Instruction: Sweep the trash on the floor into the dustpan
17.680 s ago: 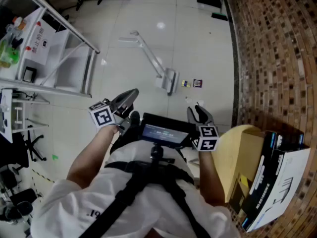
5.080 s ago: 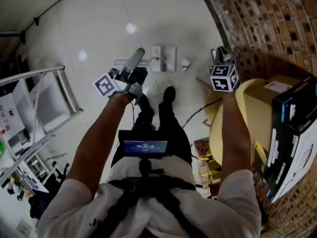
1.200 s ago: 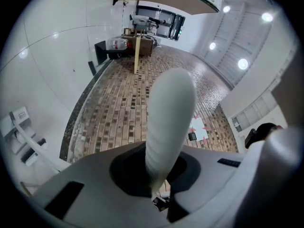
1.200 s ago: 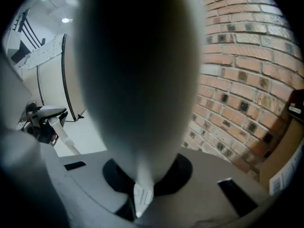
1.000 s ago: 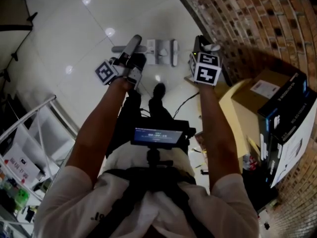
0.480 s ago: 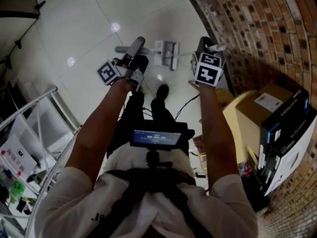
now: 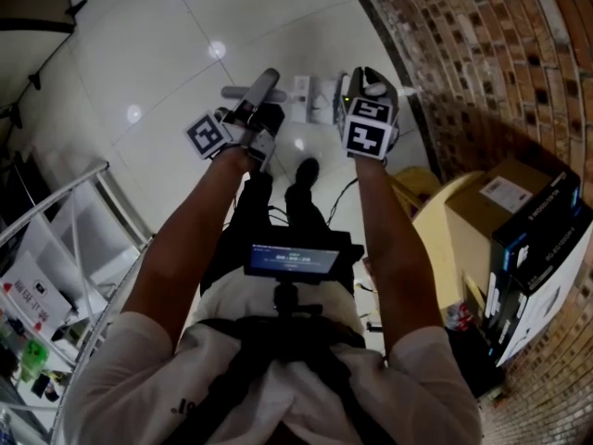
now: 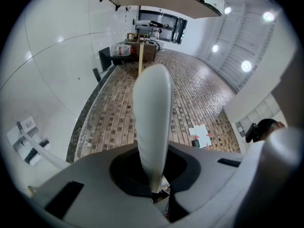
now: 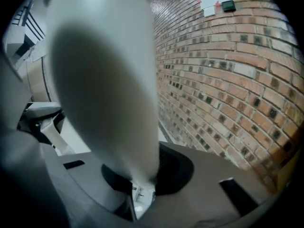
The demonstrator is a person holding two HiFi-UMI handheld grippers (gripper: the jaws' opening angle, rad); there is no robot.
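Observation:
In the head view my left gripper (image 7: 258, 95) is shut on a pale long handle (image 8: 152, 103) that runs straight out between its jaws. My right gripper (image 7: 366, 86) has a thick white handle (image 9: 109, 80) between its jaws, which are opening while the handle still fills the gap. A white dustpan (image 7: 310, 98) stands on the pale tiled floor between the two grippers, just past my shoes. Its white body also shows at the left edge of the right gripper view (image 9: 42, 118). No loose trash shows on the floor.
A brick wall (image 7: 482, 54) curves along the right. A round yellow table (image 7: 435, 239) with a cardboard box (image 7: 510, 193) and black-and-white boxes (image 7: 547, 248) stands at the right. At the left is a metal rack (image 7: 83, 221). A cable trails by my shoes (image 7: 306, 172).
My right gripper has moved left with its white handle, closer to the dustpan and the left gripper. The left gripper has stayed about where it was.

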